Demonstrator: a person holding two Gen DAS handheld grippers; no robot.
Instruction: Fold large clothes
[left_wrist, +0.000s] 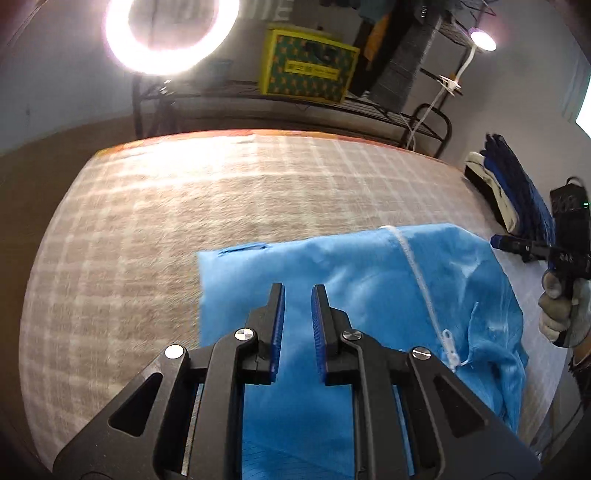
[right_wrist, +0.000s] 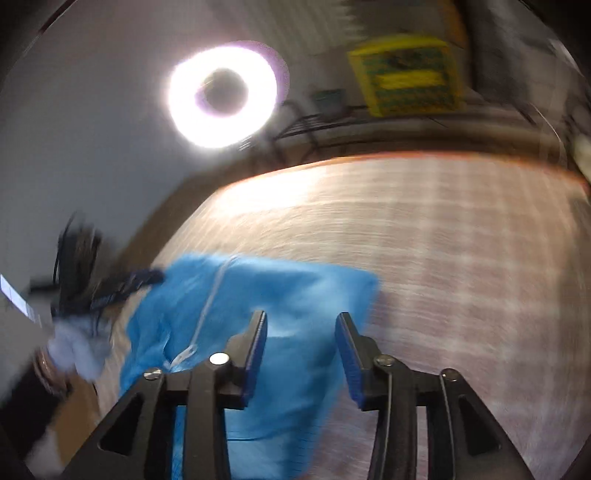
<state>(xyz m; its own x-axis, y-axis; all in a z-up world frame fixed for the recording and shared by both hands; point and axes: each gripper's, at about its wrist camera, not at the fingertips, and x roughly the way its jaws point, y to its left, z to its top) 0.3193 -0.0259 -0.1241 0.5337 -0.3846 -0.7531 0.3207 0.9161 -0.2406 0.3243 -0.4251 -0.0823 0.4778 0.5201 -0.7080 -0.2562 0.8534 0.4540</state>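
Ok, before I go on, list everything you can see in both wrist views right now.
blue zip-front fabric garment: one, bright blue, lying partly folded on the near part of the bed
white zipper: one, white, running down the garment
checked beige bed cover: one, beige and white, under the garment
ring light: one, white, glowing beyond the bed
yellow patterned box: one, yellow and green, on the black wire shelf
small lamp: one, white, clipped by the shelf
pile of clothes: one, dark blue and cream, at the bed's far right
left gripper: one, black with blue pads, jaws narrowly apart, holding nothing
right gripper: one, black with blue pads, jaws apart, holding nothing
gloved hand: one, grey, holding the right gripper
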